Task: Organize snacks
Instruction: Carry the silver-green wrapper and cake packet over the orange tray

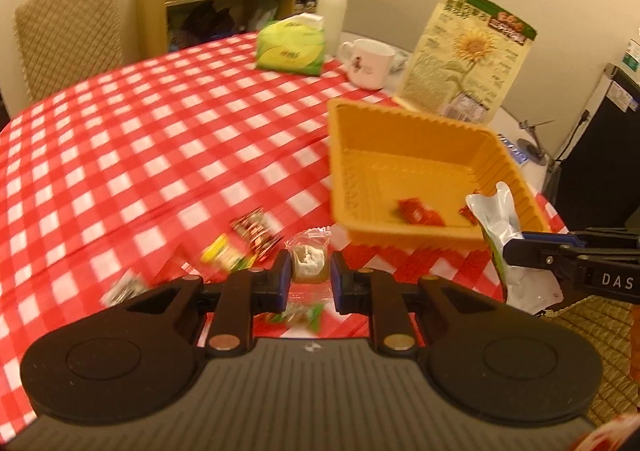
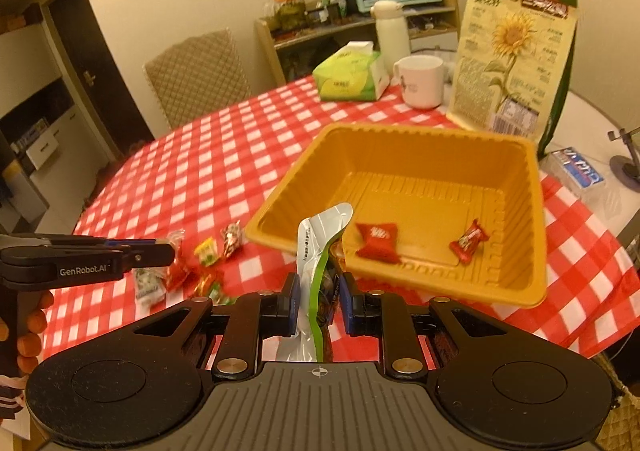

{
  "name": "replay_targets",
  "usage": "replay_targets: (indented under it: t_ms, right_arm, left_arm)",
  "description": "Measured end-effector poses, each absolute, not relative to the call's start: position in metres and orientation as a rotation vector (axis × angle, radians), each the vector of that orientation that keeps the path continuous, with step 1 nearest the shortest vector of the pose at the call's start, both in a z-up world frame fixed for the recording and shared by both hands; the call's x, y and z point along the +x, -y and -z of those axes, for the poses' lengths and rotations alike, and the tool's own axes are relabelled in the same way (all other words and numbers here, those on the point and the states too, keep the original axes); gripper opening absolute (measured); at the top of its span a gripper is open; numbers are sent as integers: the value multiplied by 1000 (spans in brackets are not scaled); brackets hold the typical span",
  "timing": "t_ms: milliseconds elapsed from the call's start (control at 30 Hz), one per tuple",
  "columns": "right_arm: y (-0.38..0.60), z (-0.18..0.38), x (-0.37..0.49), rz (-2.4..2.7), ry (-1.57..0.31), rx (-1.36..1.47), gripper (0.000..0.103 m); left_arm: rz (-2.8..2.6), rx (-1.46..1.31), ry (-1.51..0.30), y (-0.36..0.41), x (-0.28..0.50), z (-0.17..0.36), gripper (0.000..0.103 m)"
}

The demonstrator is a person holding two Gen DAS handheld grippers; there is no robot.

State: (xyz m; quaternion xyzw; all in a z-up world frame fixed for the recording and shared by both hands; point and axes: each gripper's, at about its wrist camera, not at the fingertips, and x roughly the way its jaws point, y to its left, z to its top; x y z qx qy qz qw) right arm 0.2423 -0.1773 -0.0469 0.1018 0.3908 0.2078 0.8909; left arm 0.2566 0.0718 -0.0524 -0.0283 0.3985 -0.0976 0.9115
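An orange plastic tray (image 1: 404, 123) (image 2: 404, 135) sits on the red checked tablecloth and holds two red wrapped candies (image 2: 377, 238) (image 2: 468, 242). My left gripper (image 1: 310, 271) is shut on a clear-wrapped brown snack (image 1: 310, 263), left of the tray. My right gripper (image 2: 320, 295) is shut on a silver and green snack pouch (image 2: 316, 251) at the tray's near rim; the pouch also shows in the left wrist view (image 1: 500, 219). Several loose wrapped snacks (image 2: 206, 251) (image 1: 256, 229) lie on the cloth left of the tray.
Behind the tray stand a sunflower seed bag (image 2: 516, 51), a white mug (image 2: 420, 81), a green tissue pack (image 2: 352, 73) and a white bottle (image 2: 392, 29). A chair (image 2: 196, 79) stands at the far side. A blue packet (image 2: 578, 167) lies right.
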Motion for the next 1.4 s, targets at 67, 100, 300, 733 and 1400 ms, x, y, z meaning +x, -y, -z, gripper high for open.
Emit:
replay_targets:
  t_ms: [67, 100, 300, 733, 1400]
  right_arm:
    - [184, 44, 246, -423, -804, 218, 21]
    - [188, 43, 248, -417, -800, 222, 21]
    - [209, 34, 266, -380, -765, 239, 21]
    - [236, 26, 322, -322, -710, 241, 21]
    - [233, 75, 368, -303, -841, 240, 21]
  left_arm:
    - [219, -48, -814, -63, 263, 50, 18]
    - [227, -43, -810, -59, 267, 48, 18]
    - [271, -16, -778, -31, 293, 41, 18]
    - [316, 30, -771, 12, 358, 46, 18]
    - [306, 70, -886, 36, 418, 92, 19]
